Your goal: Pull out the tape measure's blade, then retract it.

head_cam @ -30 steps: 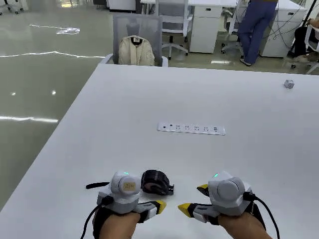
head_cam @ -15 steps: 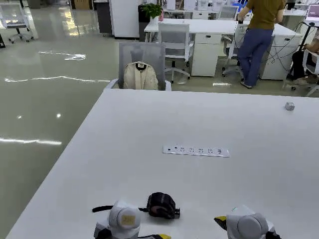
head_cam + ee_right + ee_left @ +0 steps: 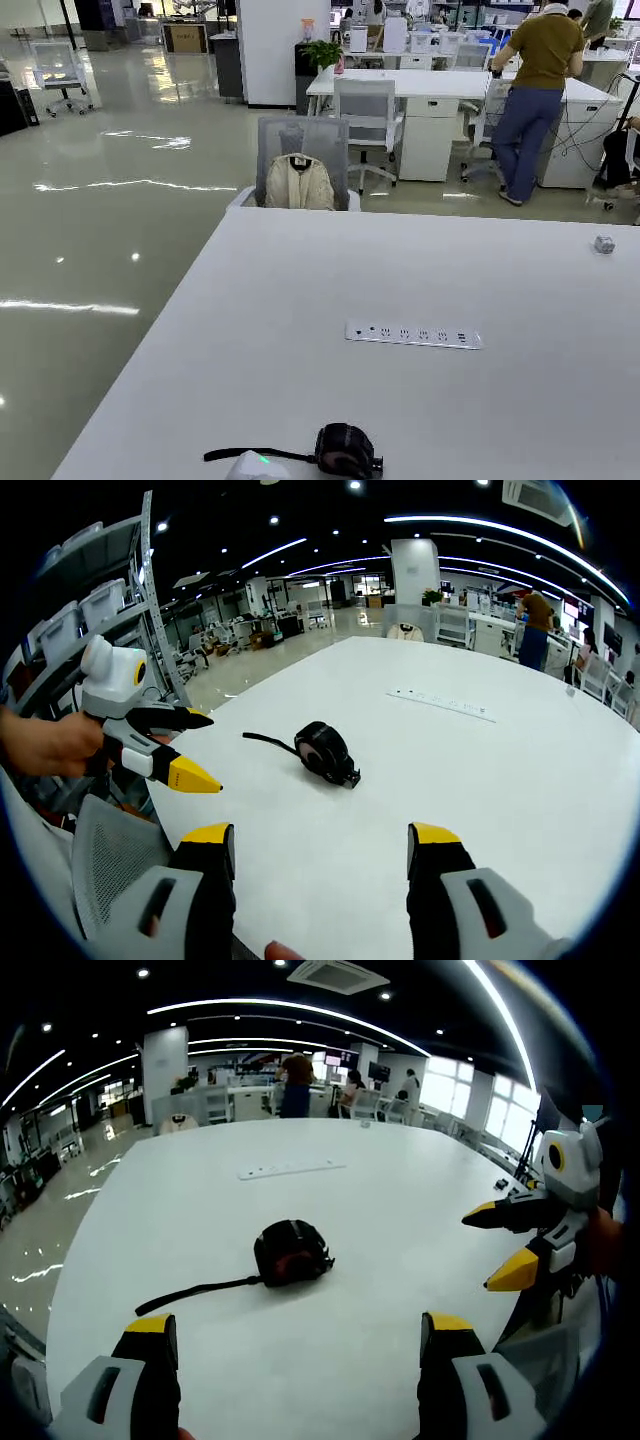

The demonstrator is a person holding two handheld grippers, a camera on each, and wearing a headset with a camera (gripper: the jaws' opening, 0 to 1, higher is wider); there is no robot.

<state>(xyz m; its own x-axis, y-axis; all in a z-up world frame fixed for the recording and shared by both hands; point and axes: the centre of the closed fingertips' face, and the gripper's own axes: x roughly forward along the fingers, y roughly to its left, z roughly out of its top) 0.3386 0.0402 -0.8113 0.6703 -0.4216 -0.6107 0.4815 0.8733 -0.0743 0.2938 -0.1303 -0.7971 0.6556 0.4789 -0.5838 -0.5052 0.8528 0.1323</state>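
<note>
Presently, the tape measure lies on the white workbench, near the edge closest to the person. Its casing is dark and rounded. A black wrist strap trails flat from the casing across the bench top.

In the left gripper view, the left gripper has its two yellow-tipped jaws spread wide, with nothing between them. The tape measure sits ahead of the jaws, clear of both, and the strap runs from it toward the jaw on the left of that view.

In the right gripper view, the right gripper is likewise fully parted and holds nothing. The tape measure lies ahead of it, untouched, with a short tab projecting from the casing's near corner.

Each gripper appears in the other's view. The right gripper is beside the bench edge with its jaws apart, and the left gripper is held in a hand with its jaws apart.

A white power strip lies flat farther along the bench, well apart from the tape measure. Beyond the far edge stands a grey chair with a cream jacket over its back.
</note>
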